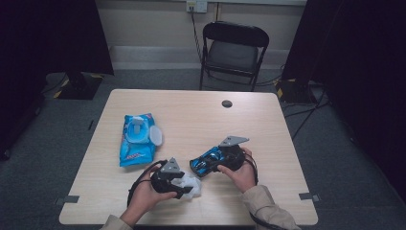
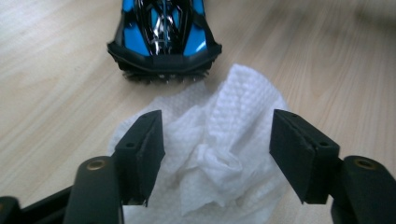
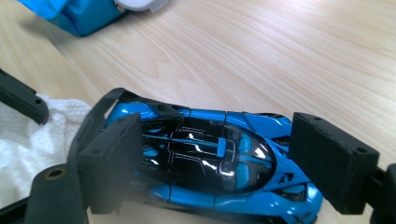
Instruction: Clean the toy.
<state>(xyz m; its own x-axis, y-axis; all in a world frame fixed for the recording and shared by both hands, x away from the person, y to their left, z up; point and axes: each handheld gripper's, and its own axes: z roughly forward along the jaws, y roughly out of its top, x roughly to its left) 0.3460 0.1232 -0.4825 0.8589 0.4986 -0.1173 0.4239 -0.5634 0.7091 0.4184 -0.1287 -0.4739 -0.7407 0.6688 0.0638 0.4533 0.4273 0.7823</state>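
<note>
Toy car (image 3: 205,158), blue and black, lay on the table (image 1: 201,120) between the parted jaws of the right gripper (image 3: 229,158), neither pad touching it, apparently just set down. The left gripper (image 2: 217,154) likewise stood open, its pads either side of a crumpled white wipe (image 2: 219,154) without pressing it. The wipe sat just beside the car's tail, likely placed for cleaning the bodywork. Farther left on the table lay a blue wipe packet (image 1: 137,139), its lid flipped open for drawing sheets.
</note>
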